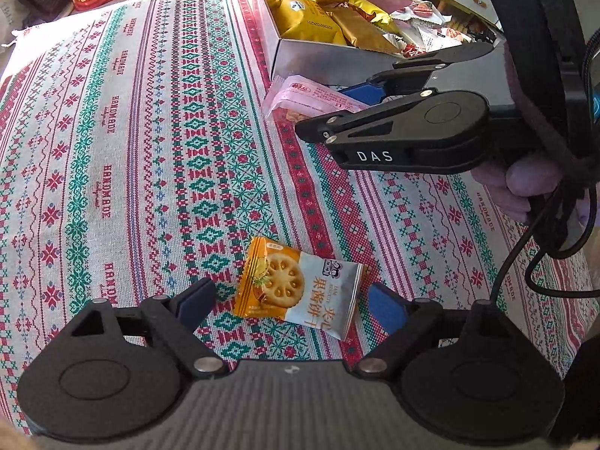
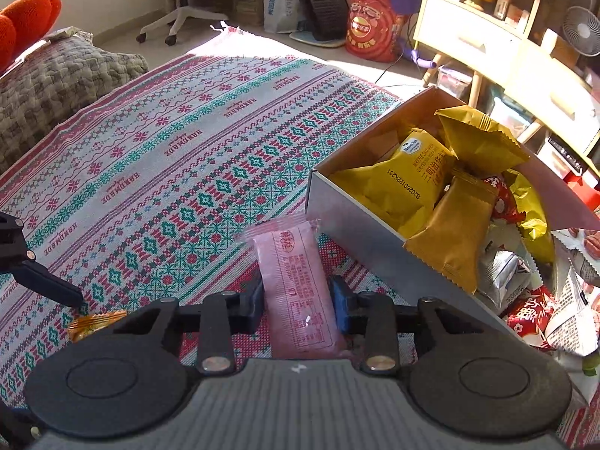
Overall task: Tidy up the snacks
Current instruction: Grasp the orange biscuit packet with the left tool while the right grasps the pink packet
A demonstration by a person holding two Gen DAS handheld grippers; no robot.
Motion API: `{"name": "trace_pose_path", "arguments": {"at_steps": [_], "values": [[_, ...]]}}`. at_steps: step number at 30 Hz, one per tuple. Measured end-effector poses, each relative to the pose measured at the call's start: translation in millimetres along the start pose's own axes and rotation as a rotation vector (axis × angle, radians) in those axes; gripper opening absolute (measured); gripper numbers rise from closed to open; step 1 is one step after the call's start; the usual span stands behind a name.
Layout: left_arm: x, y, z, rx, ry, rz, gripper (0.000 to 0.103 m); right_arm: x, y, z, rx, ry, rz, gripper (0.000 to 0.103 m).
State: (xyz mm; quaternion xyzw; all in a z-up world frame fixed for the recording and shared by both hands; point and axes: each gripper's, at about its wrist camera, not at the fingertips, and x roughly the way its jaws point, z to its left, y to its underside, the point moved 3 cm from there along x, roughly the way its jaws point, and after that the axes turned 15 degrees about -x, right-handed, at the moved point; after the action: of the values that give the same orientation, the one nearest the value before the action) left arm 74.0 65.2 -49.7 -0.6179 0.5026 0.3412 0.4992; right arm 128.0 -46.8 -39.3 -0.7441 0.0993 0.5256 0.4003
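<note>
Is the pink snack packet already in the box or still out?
Out: the pink snack packet lies on the tablecloth beside the box, between the right gripper fingers.

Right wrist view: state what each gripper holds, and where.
The right gripper clamps the pink snack packet across its lower middle, one pad on each long edge. The left gripper holds nothing, open around the biscuit packet.

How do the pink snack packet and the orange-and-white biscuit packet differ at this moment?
The pink snack packet is long and narrow; the biscuit packet is shorter and squarish. The right gripper is closed on the pink one; the left gripper stands open around the biscuit packet. Both lie on the patterned cloth.
</note>
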Motion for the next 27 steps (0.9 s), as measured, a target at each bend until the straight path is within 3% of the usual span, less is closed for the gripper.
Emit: {"name": "trace_pose_path", "arguments": {"at_steps": [3,11,21,27], "values": [[2.9,-0.6,-4.1,0.028,-0.013,-0.007,0.091,-9.3,7.4,3.1,-0.006,0.045,0.018,0.029],[16.1,6.8,-25.3,0.155,-0.087,-0.02,0.091,-35.4,33.1,-11.8,0.121,0.117,0.077,0.029],[30.7,5.5,-37.0,0.18,-0.128,-0.051,0.09,-63.2,54.9,-10.1,0.248,0.1,0.113,0.029],[22.2,2.5,-30.0,0.166,-0.13,-0.053,0.077,-63.0,78.1,-12.2,0.352,0.089,0.132,0.029]]}}
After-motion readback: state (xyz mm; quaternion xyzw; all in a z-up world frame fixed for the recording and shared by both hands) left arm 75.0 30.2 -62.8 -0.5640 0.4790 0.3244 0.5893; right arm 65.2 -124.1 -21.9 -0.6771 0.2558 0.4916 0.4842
